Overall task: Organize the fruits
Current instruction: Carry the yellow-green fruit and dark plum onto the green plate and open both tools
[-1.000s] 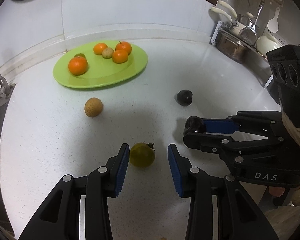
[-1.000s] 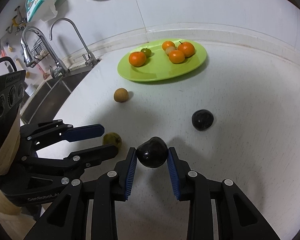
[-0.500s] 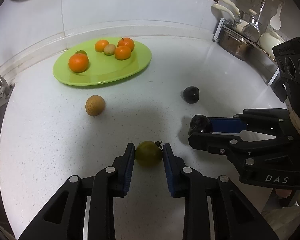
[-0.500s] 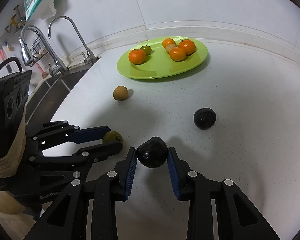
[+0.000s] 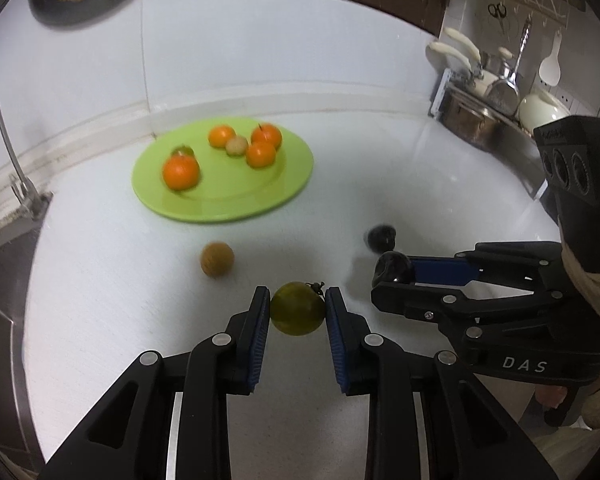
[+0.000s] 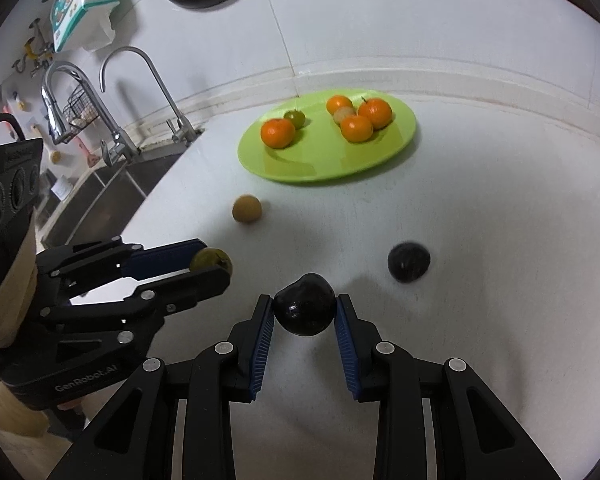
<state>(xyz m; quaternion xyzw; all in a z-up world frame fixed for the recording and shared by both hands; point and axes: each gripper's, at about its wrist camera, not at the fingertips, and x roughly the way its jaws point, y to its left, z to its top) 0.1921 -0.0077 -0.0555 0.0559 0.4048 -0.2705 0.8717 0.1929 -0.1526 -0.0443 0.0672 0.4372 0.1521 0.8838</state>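
Note:
My left gripper [image 5: 297, 312] is shut on a yellow-green fruit [image 5: 297, 314] and holds it above the white counter; it also shows in the right wrist view [image 6: 211, 261]. My right gripper [image 6: 305, 312] is shut on a dark plum [image 6: 305, 309], also raised. A second dark plum [image 6: 409, 262] and a brown round fruit [image 6: 247, 209] lie on the counter. The green plate [image 6: 380, 160] at the back holds several oranges [image 6: 277, 133], a small green fruit [image 6: 294, 118] and a pale one [image 6: 343, 114].
A sink with two faucets [image 6: 112, 136] lies left of the counter. Pots and utensils [image 5: 496, 92] stand at the right end in the left wrist view. The white wall and ledge [image 6: 460, 68] run behind the plate.
My left gripper closed on the yellow-green fruit and lifted it off the counter. My right gripper lifted the dark plum it held. Both views now sit higher and nearer the plate.

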